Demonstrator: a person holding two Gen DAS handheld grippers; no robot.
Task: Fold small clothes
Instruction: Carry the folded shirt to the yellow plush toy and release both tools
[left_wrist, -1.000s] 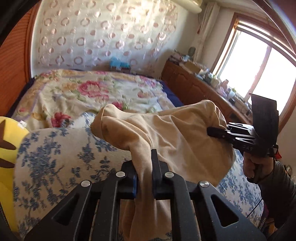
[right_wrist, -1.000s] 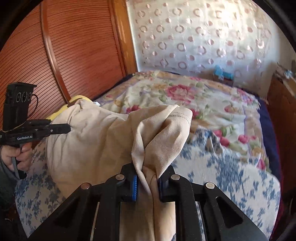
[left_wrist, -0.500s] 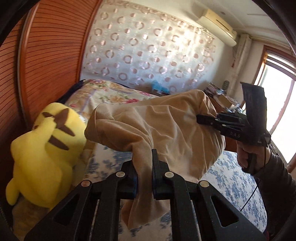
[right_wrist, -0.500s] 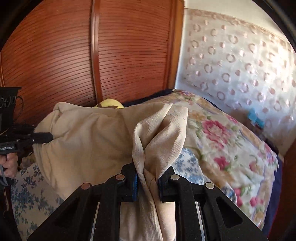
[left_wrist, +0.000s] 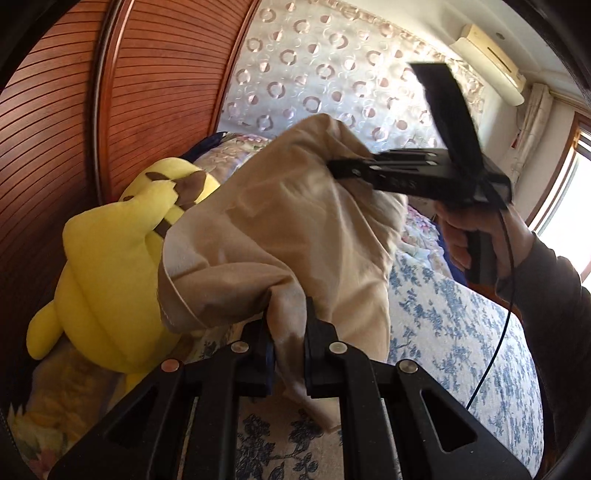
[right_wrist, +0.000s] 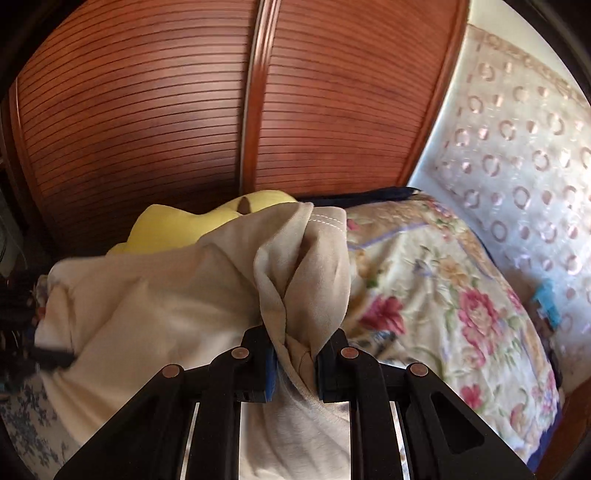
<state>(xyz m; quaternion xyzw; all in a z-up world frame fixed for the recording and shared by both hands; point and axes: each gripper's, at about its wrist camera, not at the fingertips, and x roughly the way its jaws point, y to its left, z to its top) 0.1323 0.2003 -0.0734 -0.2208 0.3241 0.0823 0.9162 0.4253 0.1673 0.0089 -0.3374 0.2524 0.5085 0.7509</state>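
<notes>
Wardrobe doors (left_wrist: 66, 122): at nine to eleven o'clock in the left wrist view we see ribbed red-brown wood, close behind the bed's edge.

Plush toy (left_wrist: 110, 266): a yellow soft toy sits at about eight o'clock, against the wardrobe, partly hidden by the cloth; we judge it only a bystander.

Beige garment (left_wrist: 280, 229): the task's thing hangs in the air between both tongs, above the bed, off the covers. We hold it by two gathered points so it can spread and drop flat.

Left tongs (left_wrist: 290, 354): at six o'clock in their own view, closed on a bunched fold of the garment, with a tail of cloth falling below the pads.

Right tongs (left_wrist: 332, 166): at about one o'clock in the left view, pinching the far top edge of the garment; a hand (left_wrist: 476, 236) in a dark sleeve grips the handle. In their own view they clamp a twisted wad near a stitched hem (right_wrist: 328, 221).

Blue-flowered cover (left_wrist: 461, 325): at four o'clock, the nearest flat stretch of bed (right_wrist: 454, 280); we judge it the likely place to lay the garment.

Patterned curtain (left_wrist: 325, 81): at twelve o'clock, behind the bed.

Step in hand, as we judge: carrying and stretching the piece before laying it down; no fold is made yet.

Risk, as we judge: the grips are bunched, not corner-clean, so the cloth may land creased.
</notes>
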